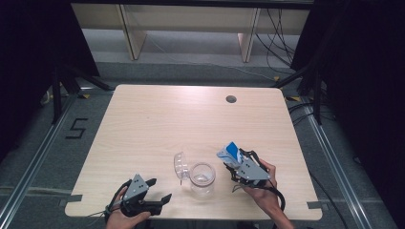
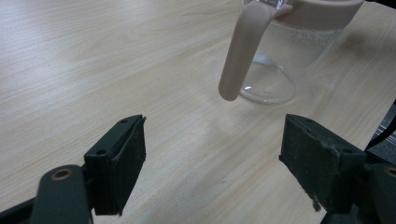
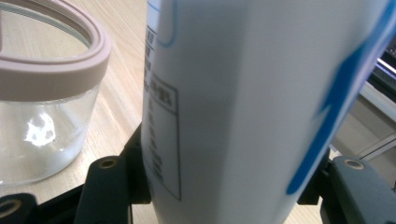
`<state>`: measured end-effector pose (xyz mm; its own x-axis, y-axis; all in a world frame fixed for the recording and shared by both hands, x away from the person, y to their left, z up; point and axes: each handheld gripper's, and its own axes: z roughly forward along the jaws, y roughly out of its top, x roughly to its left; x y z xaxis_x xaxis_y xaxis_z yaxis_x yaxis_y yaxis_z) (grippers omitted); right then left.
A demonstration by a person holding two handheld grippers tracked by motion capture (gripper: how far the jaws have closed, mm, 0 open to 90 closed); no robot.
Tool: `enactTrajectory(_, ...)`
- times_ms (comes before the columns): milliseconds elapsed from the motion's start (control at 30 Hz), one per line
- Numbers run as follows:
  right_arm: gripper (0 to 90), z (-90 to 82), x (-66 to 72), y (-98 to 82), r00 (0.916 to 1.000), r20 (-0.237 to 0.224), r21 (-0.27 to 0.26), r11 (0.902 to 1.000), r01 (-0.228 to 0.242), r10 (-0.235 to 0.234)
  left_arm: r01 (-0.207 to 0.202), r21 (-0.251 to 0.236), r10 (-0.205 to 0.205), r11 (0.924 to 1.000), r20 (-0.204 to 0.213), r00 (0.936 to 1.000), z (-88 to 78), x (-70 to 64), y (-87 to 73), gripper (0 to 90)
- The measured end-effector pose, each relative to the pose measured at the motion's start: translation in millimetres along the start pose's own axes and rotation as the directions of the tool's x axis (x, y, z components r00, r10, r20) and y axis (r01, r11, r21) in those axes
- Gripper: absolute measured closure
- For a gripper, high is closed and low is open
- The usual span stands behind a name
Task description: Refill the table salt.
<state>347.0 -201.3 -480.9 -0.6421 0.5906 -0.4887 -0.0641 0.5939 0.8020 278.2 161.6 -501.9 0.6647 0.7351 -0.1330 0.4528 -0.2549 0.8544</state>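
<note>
A clear glass jar (image 1: 202, 179) with a pale pink rim stands near the table's front edge, its hinged lid (image 1: 180, 165) swung open to the left. My right gripper (image 1: 232, 161) is shut on a white and blue carton (image 1: 229, 152), tilted just right of the jar. In the right gripper view the carton (image 3: 243, 107) sits between both jaws, with the jar (image 3: 46, 93) at the left. My left gripper (image 1: 157, 190) stands open at the front left, nothing between its fingers. Its own view shows the jar (image 2: 285, 51) and its pink clasp (image 2: 243, 51) ahead of the jaws.
The light wooden table (image 1: 157, 124) has a round cable hole (image 1: 231, 99) at the back right. Grey floor with rails (image 1: 43, 148) surrounds it, and dark curtains hang at both sides.
</note>
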Motion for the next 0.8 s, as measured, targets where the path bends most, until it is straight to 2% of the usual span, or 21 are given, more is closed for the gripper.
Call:
enactTrajectory(200, 41.1, -0.6, 2.2, 1.6, 0.9996, -0.008, -0.008, 0.9996, 0.027, -0.027, -0.004, 0.004, 0.004, 1.0000, 0.000, 1.0000, -0.3, 0.7, -0.1, 21.8)
enactTrajectory(233, 41.1, -0.5, 1.9, 2.0, 0.9987, -0.004, -0.012, 0.9986, 0.052, -0.052, 0.000, 0.000, 0.000, 1.0000, 0.001, 1.0000, 0.1, 0.4, -0.2, 21.8)
enactTrajectory(267, 41.1, -0.7, 2.7, 2.2, 0.9988, -0.006, -0.009, 0.9988, 0.048, -0.048, 0.002, -0.001, -0.002, 1.0000, 0.001, 1.0000, 0.2, 0.2, -0.2, 21.8)
enactTrajectory(333, 41.1, 0.3, 1.5, 2.9, 0.9961, -0.003, -0.011, 0.9961, 0.088, -0.088, -0.002, 0.000, 0.002, 1.0000, 0.000, 1.0000, 0.1, 0.1, -0.1, 21.9)
enactTrajectory(433, 41.2, 1.0, 1.3, 3.8, 0.9953, -0.013, -0.025, 0.9951, 0.096, -0.096, -0.007, 0.006, 0.007, 1.0000, -0.002, 1.0000, -0.4, 0.8, -0.1, 21.9)
enactTrajectory(567, 41.2, 1.0, 0.2, 4.1, 0.9928, -0.001, -0.026, 0.9925, 0.120, -0.120, -0.007, 0.011, 0.007, 0.9999, -0.004, 1.0000, -0.7, 1.0, -0.2, 21.9)
enactTrajectory(633, 41.2, 0.7, 1.0, 4.5, 0.9937, -0.001, -0.024, 0.9934, 0.112, -0.112, -0.005, 0.007, 0.005, 1.0000, 0.002, 1.0000, 0.1, 1.2, -0.3, 21.9)
enactTrajectory(700, 41.2, 1.1, -0.8, 5.5, 0.9866, 0.008, -0.024, 0.9863, 0.163, -0.163, -0.001, 0.004, 0.001, 1.0000, 0.002, 1.0000, 0.5, 0.7, -0.5, 21.9)
enactTrajectory(800, 41.4, 1.0, 1.4, 6.2, 0.9874, 0.009, -0.023, 0.9871, 0.158, -0.158, -0.005, 0.010, 0.005, 0.9999, -0.006, 1.0000, -0.6, 0.9, -0.3, 21.9)
